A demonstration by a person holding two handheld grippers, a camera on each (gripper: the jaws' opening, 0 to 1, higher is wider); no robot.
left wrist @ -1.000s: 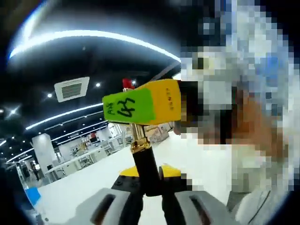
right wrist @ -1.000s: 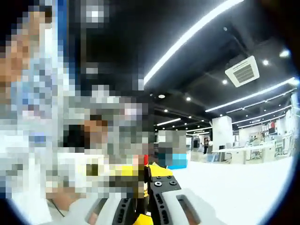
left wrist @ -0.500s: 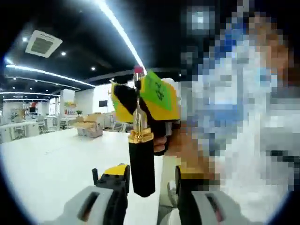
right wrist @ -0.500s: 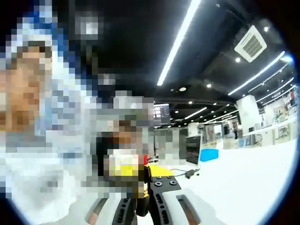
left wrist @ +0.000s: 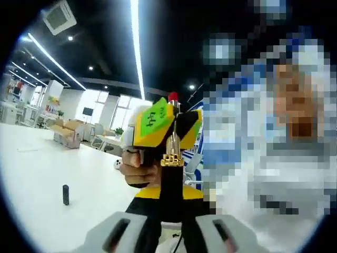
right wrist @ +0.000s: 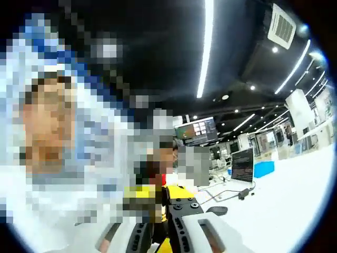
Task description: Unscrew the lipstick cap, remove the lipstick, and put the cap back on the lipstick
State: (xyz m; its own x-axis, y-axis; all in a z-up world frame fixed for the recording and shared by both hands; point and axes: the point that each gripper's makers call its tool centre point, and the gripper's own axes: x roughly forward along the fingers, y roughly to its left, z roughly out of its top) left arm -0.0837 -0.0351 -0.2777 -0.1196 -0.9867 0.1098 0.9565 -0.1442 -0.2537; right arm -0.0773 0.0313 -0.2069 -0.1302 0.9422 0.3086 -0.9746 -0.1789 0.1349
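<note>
The lipstick has a black base (left wrist: 171, 184), a gold collar (left wrist: 171, 158) and a red tip (left wrist: 172, 97), and it is held up in the air. My left gripper (left wrist: 171, 221) is shut on the black base. My right gripper (left wrist: 167, 126), yellow with a green label, is shut on the gold tube above the collar. In the right gripper view the red tip (right wrist: 163, 179) shows just above that gripper's (right wrist: 160, 216) closed jaws. The black cap (left wrist: 66, 194) stands upright on the white table (left wrist: 37, 174), off to the left.
A person stands close behind both grippers, with a hand (left wrist: 132, 166) on the right gripper's handle. A cable (right wrist: 226, 195) and a small dark object (right wrist: 216, 210) lie on the table. Cardboard boxes (left wrist: 66, 134) and a blue box (right wrist: 263, 168) stand farther off.
Half a second ago my left jaws stood apart around the black base; now they are shut on it again. Both views have swung round, and the cap on the table has come into view.
</note>
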